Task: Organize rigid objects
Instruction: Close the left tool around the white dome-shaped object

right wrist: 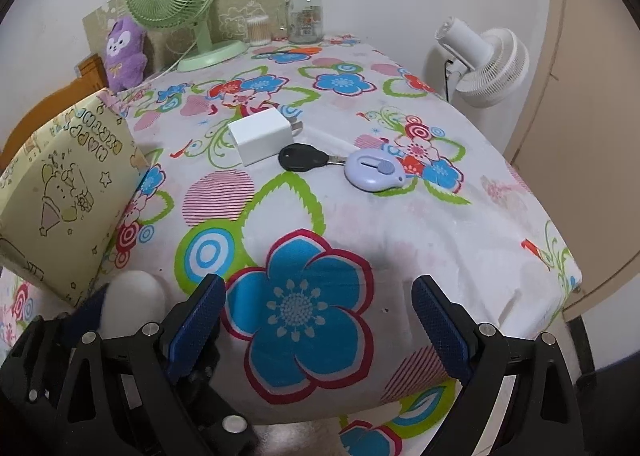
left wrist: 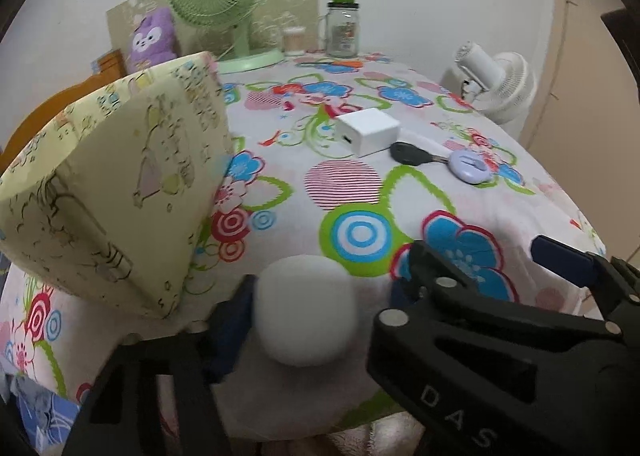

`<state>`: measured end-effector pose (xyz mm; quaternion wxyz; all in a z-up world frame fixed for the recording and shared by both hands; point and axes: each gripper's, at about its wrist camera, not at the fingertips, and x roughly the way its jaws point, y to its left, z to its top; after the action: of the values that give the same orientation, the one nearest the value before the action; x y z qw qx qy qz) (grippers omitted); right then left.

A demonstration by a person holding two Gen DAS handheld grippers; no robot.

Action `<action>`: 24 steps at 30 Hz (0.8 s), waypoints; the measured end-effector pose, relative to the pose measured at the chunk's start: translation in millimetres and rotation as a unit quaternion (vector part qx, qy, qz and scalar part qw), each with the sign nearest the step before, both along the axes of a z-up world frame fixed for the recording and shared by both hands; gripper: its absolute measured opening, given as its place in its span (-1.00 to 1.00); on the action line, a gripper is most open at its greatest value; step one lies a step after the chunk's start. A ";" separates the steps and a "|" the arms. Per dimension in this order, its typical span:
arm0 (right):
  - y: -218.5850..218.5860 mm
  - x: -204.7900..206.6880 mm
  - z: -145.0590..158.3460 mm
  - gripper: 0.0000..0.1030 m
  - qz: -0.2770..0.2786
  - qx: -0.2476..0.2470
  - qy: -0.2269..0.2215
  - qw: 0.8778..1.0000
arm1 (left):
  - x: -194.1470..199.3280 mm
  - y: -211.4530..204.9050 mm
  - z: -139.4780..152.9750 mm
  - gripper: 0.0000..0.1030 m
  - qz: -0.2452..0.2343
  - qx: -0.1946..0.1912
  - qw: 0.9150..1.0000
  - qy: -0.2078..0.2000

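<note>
Three loose items, charger (right wrist: 260,135), key (right wrist: 301,158) and small cutter (right wrist: 374,174), lie mid-table; left gripper (left wrist: 312,308) clamps a white ball (left wrist: 306,310), so lower it squarely into the yellow box (left wrist: 112,191) while the right gripper (right wrist: 320,332) gapes wide.

White capital letters "DAS" are moulded or printed along the black arm of the right gripper (left wrist: 472,268), seen low at the right of the left wrist view; any letters past the S run off the picture's edge.

The yellow box (right wrist: 68,191) at the left of the bench carries outlined bubble lettering on its lid. In the right wrist view the first word reads "HAPPY". A second word follows it, too distorted to read with certainty.

The glass jar (right wrist: 305,17) at the far edge of the bench has a colourful printed label, too small to read.
</note>
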<state>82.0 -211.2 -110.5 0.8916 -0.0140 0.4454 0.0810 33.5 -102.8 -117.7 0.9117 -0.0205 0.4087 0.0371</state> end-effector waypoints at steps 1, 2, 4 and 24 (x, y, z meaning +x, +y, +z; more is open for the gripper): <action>-1.6 -0.4 0.4 0.86 0.001 0.006 -0.001 1.000 | 0.7 -1.2 0.7 -0.02 -0.003 0.000 1.000 -0.001; -2.1 -0.3 0.6 0.87 -0.001 0.008 -0.001 1.000 | 1.7 -2.6 1.0 -0.05 -0.007 0.000 1.000 -0.001; -4.4 -0.2 1.3 0.87 -0.005 0.008 -0.004 1.000 | 4.2 -4.8 1.1 -0.06 -0.011 0.005 1.000 -0.002; -23.2 45.9 0.1 0.65 -0.027 0.026 -0.014 0.999 | 59.0 -21.9 3.4 -0.07 -0.041 0.009 0.999 0.012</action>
<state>127.8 -234.4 -110.4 0.8994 0.0204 0.4312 0.0682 92.5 -124.6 -114.4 0.9078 0.0050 0.4194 0.0035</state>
